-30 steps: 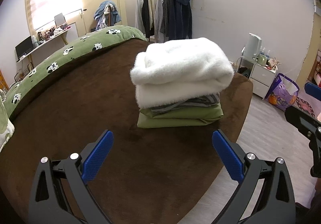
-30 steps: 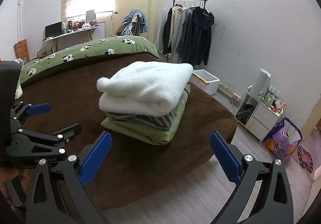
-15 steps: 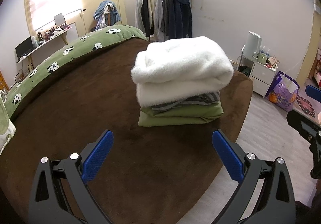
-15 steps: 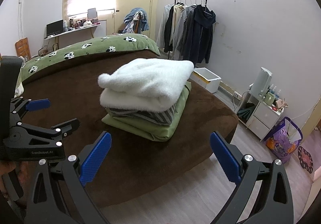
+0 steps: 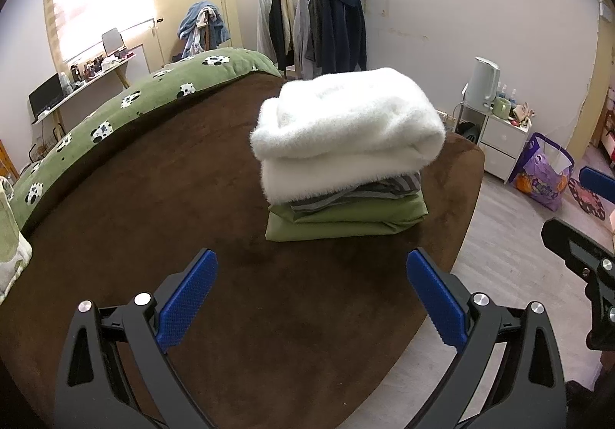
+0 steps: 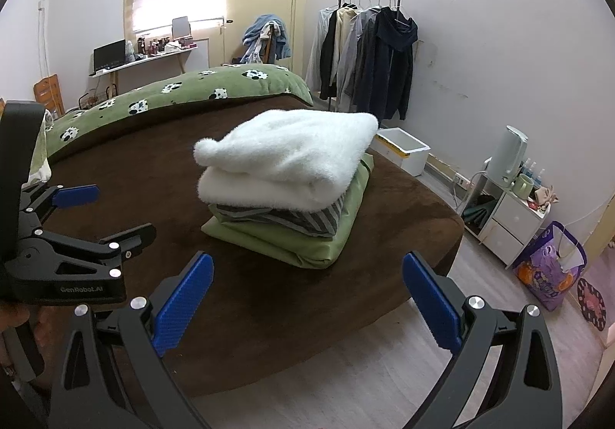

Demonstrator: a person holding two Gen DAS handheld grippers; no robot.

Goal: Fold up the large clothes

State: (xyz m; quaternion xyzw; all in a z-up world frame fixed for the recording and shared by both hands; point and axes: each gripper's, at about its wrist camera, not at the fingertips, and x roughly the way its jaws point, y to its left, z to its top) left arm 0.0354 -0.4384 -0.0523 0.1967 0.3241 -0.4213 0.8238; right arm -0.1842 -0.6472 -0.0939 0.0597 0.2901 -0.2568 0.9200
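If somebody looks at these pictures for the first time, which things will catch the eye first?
First the stack of folded clothes in the middle of the brown bed cover: a fluffy white garment on top, a grey striped one under it, a green one at the bottom. Then the blue-padded left gripper and right gripper, both open and empty, short of the stack.

Left gripper (image 5: 311, 277): jaws spread wide, nothing between blue pads (image 5: 186, 300), pointing forward and slightly down, held in air. Seen from right wrist view at left edge (image 6: 82, 210), body black, jaws apart, gripped from below by hand (image 6: 15, 317), only partly in view.
Right gripper (image 6: 307, 279): jaws spread wide, empty, level with left one and just beside it. One blue tip and black body at right edge of left view (image 5: 588, 233).
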